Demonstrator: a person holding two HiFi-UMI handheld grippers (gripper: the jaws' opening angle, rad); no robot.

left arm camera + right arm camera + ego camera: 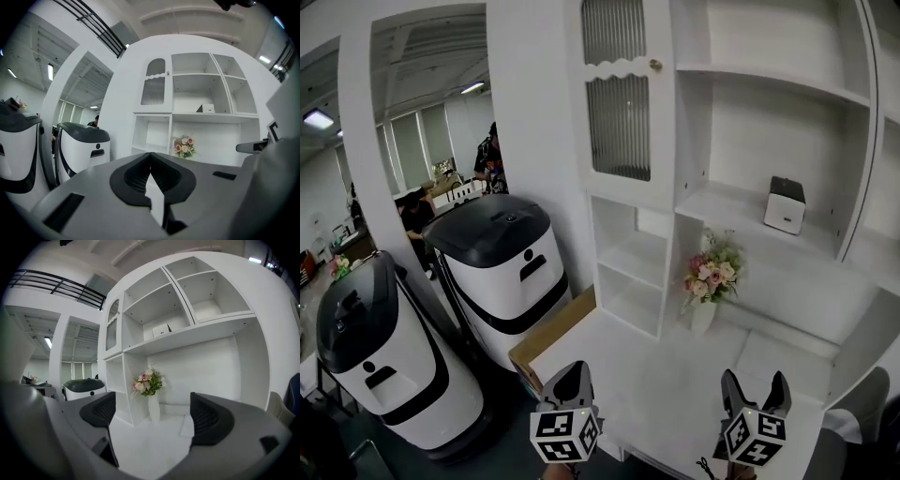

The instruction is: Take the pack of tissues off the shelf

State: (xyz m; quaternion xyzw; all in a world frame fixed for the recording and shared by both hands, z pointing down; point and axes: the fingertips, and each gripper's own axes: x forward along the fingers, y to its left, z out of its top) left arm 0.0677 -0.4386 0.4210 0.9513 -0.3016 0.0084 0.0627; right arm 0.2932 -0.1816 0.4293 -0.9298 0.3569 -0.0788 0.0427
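Tissue pack (786,206) on shelf (722,202), dark top up

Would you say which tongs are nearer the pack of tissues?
Right. The right tongs are almost straight below the pack of tissues; the left tongs are further off, down to its left.

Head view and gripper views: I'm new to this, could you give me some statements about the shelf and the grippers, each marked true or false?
1. The pack of tissues sits on a shelf above the flowers. True.
2. The right gripper is shut on the pack. False: it is open and empty.
3. The left gripper is shut. True.
4. The flowers stand in a black vase. False: the vase is white.
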